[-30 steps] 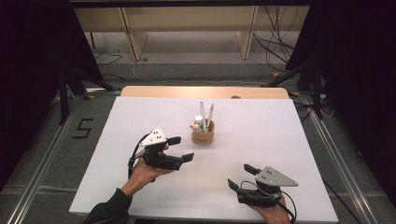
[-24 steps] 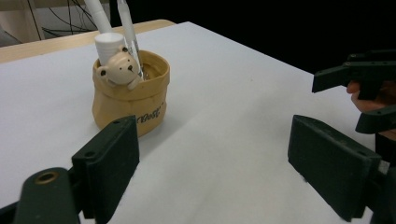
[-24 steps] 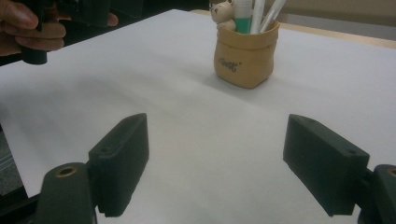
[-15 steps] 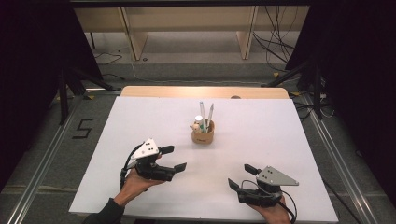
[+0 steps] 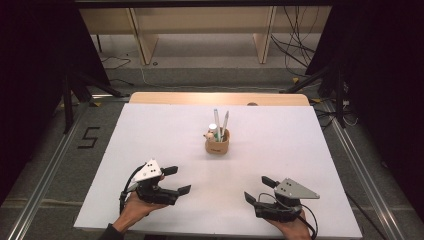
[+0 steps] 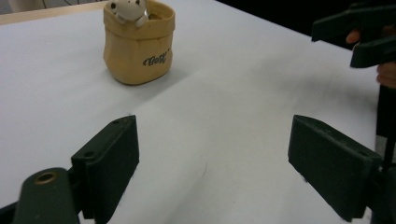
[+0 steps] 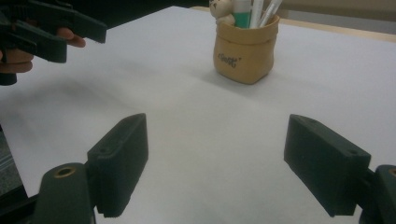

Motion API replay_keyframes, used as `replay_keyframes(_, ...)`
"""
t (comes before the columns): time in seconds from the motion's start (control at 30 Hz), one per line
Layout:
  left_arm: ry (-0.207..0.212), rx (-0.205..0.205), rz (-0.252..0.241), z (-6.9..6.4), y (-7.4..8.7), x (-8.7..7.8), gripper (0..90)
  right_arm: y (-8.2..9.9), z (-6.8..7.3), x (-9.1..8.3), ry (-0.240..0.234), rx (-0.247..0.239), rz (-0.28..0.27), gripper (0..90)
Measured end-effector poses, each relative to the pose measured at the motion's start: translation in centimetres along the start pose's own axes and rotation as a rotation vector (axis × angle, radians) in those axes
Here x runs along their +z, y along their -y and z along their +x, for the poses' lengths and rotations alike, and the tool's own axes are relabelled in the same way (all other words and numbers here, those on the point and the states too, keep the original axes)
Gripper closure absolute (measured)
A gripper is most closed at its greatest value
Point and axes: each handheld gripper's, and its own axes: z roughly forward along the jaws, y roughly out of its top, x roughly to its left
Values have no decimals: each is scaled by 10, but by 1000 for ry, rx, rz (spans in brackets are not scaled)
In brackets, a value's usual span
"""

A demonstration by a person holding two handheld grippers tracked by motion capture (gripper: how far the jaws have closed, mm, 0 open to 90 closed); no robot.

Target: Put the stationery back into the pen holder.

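My left tongs (image 5: 176,180) sit low over the near left part of the white table (image 5: 300,150), held in my left hand (image 5: 135,210); their two black jaws stand wide apart with nothing between them but bare tabletop, as my left gripper view shows plainly. My right tongs (image 5: 256,189) rest near the front edge on the right side, in my right hand (image 5: 292,230); their jaws are spread wide as well, empty, with only the white surface between them.

The thing nearest to both is the small tan pot (image 5: 218,144), standing upright around the middle of the table, well apart from either pair of tongs and roughly between them but farther back; it holds two pale pens (image 5: 225,122) that rise above its rim and lean slightly apart, a white-capped stick with a green body (image 7: 243,11) beside them, and a little bear figure (image 6: 126,9) perched at the rim; dark lettering shows on its side, too small for me to read surely.

From my left gripper view the pot (image 6: 138,44) lies ahead and to the left of the jaws; from my right gripper view it (image 7: 246,46) lies ahead, a little right of centre, and my other tongs (image 7: 46,30) show at the upper left, jaws parted.
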Motion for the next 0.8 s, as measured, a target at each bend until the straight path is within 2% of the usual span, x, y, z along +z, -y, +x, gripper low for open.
replay_keyframes(0.2,10,-25,-6,-1,3,-1,160,0,0,0,-2,2,1,226)
replay_keyframes(0.4,2,-45,-12,2,4,-2,159,1,0,1,-1,1,2,225)
replay_keyframes(0.8,-5,-44,-29,2,3,-3,159,1,0,1,-2,5,5,225)
